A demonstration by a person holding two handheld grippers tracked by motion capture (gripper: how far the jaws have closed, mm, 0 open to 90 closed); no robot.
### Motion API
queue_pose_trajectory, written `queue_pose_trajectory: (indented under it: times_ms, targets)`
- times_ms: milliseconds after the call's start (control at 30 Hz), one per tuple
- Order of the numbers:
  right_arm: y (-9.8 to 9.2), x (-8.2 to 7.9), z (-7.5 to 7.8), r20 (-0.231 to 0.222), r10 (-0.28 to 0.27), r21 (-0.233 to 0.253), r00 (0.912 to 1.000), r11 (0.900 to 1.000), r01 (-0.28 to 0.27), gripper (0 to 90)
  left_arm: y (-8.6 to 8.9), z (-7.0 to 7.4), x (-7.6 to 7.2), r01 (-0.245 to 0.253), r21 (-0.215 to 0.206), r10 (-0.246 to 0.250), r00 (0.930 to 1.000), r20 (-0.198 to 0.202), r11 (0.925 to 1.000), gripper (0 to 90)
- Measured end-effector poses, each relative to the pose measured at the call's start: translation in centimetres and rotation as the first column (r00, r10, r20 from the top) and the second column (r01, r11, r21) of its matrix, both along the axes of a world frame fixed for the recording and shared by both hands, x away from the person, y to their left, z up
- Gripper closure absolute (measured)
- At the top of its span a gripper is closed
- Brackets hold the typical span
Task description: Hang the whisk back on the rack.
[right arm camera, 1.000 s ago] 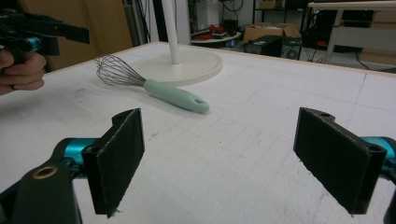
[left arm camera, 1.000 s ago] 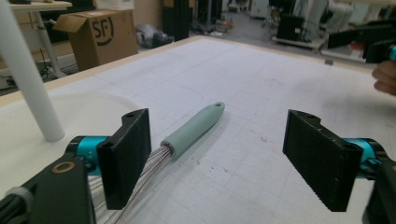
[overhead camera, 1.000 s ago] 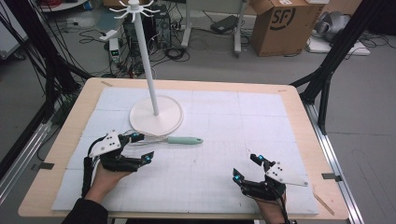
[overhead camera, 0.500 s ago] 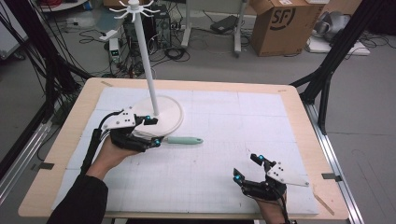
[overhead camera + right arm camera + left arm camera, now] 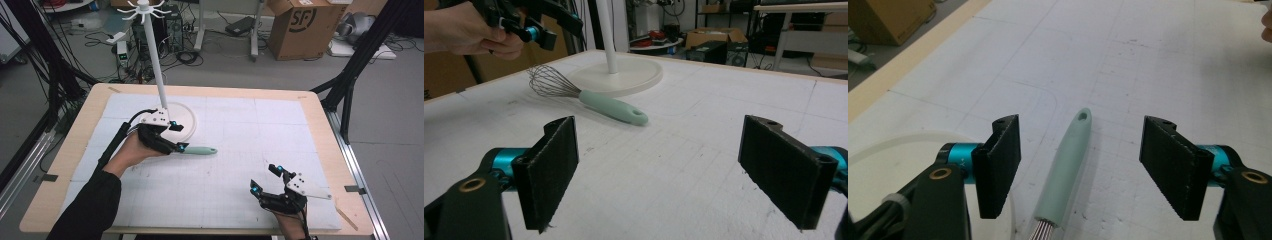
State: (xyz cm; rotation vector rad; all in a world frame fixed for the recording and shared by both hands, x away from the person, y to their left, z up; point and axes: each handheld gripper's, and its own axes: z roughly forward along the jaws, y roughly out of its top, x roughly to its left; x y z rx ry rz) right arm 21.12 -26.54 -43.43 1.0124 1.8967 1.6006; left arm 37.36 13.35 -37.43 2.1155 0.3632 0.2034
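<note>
A whisk with a mint-green handle (image 5: 199,150) (image 5: 1065,165) (image 5: 613,106) lies on the white mat beside the round base of a white stand (image 5: 182,121) (image 5: 620,75). Its wire head (image 5: 547,81) points toward the person's left hand. My left gripper (image 5: 176,136) (image 5: 1088,167) hovers open over the whisk, its jaws straddling the handle without touching it. Near the table's front edge my right gripper (image 5: 266,179) (image 5: 674,167) rests open with nothing between its jaws, well apart from the whisk.
The stand's tall pole (image 5: 154,55) rises to a ring of hooks (image 5: 143,8). The white mat (image 5: 240,135) covers most of the wooden table (image 5: 320,115). A cardboard box (image 5: 300,25) and cables lie on the floor beyond.
My left gripper has moved forward and to the right, from the mat's left part to above the whisk next to the stand base. The right gripper has stayed put.
</note>
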Motion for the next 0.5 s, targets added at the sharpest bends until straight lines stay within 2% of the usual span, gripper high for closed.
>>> queue_pose_trajectory:
  times_ms: [100, 133, 167, 233, 367, 500]
  targets:
    - [-0.1, 0.0, 0.0, 0.008, -0.003, 0.001, 1.0000, 1.000, 0.003, 15.5, -0.4, -0.4, 0.4, 0.002, 0.040, -0.002, 1.0000, -0.010, 0.9992, 33.7]
    - [-0.1, 0.0, 0.0, 0.007, 0.000, 0.002, 1.0000, 1.000, 0.000, 15.5, -0.4, -0.4, 0.4, 0.002, 0.040, -0.002, 1.0000, -0.010, 0.9992, 34.0]
    - [-0.2, 0.0, 0.0, 0.008, -0.002, 0.003, 1.0000, 1.000, 0.002, 15.5, -0.7, -0.8, 0.8, -0.002, 0.070, 0.004, 0.9998, -0.022, 0.9975, 34.1]
    - [-0.2, 0.0, 0.0, 0.007, -0.003, 0.005, 1.0000, 1.000, 0.003, 15.5, -0.9, -0.9, 0.9, -0.005, 0.078, 0.007, 0.9996, -0.026, 0.9969, 34.3]
    - [-0.2, 0.0, 0.0, 0.008, -0.002, 0.009, 1.0000, 1.000, 0.002, 15.5, -1.9, -1.7, 1.5, 0.008, 0.144, 0.000, 0.9986, -0.052, 0.9895, 35.7]
    - [-0.3, 0.0, 0.1, 0.008, -0.003, 0.013, 1.0000, 1.000, 0.003, 15.5, -2.2, -2.3, 1.9, 0.016, 0.160, -0.004, 0.9974, -0.072, 0.9870, 38.5]
